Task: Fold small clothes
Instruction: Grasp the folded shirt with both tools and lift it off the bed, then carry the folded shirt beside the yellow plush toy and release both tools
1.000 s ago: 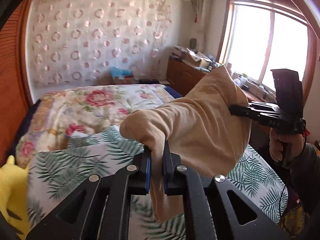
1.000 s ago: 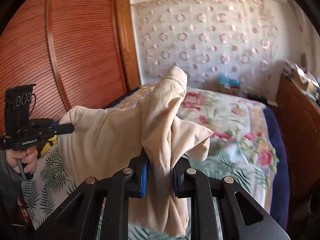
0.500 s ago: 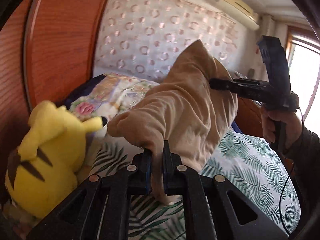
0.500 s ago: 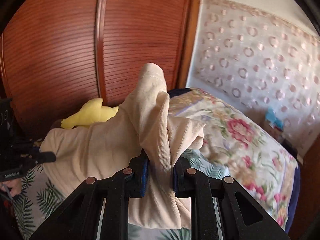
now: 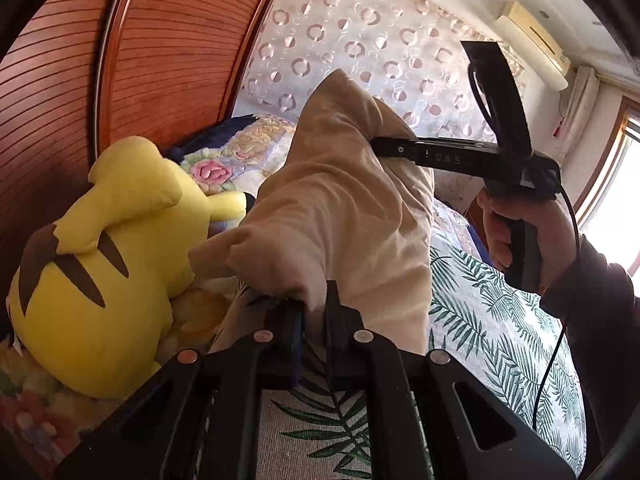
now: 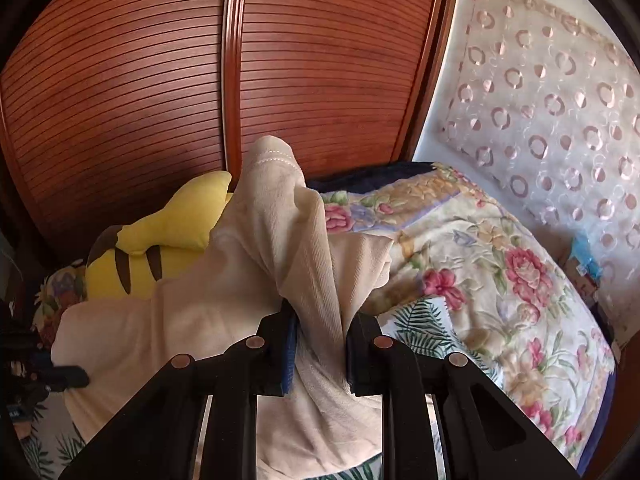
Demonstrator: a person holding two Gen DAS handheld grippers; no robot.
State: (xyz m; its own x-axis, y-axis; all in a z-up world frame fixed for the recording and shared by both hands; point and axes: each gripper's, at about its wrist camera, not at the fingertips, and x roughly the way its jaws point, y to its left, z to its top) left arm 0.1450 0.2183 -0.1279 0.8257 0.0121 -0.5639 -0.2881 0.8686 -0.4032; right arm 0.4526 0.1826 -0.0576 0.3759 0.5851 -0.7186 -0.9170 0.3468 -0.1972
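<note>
A small beige garment (image 5: 344,216) hangs in the air between my two grippers, above the bed. My left gripper (image 5: 314,316) is shut on one bunched edge of it. My right gripper (image 6: 320,336) is shut on another bunched edge of the garment (image 6: 280,248); the cloth stands up above its jaws and drapes below them. The right gripper also shows in the left wrist view (image 5: 380,146), pinching the garment's far side, held by a hand. The left gripper shows at the left edge of the right wrist view (image 6: 76,372).
A yellow plush toy (image 5: 104,264) lies close on the left, against the red-brown slatted wardrobe (image 6: 200,80). The bed carries a leaf-print sheet (image 5: 500,332) and a floral quilt (image 6: 480,264). A patterned curtain wall (image 6: 560,120) is behind, a window (image 5: 624,184) far right.
Both grippers have swung left with the garment still stretched between them. The view turned from the window toward the wardrobe, and the plush toy is now close by.
</note>
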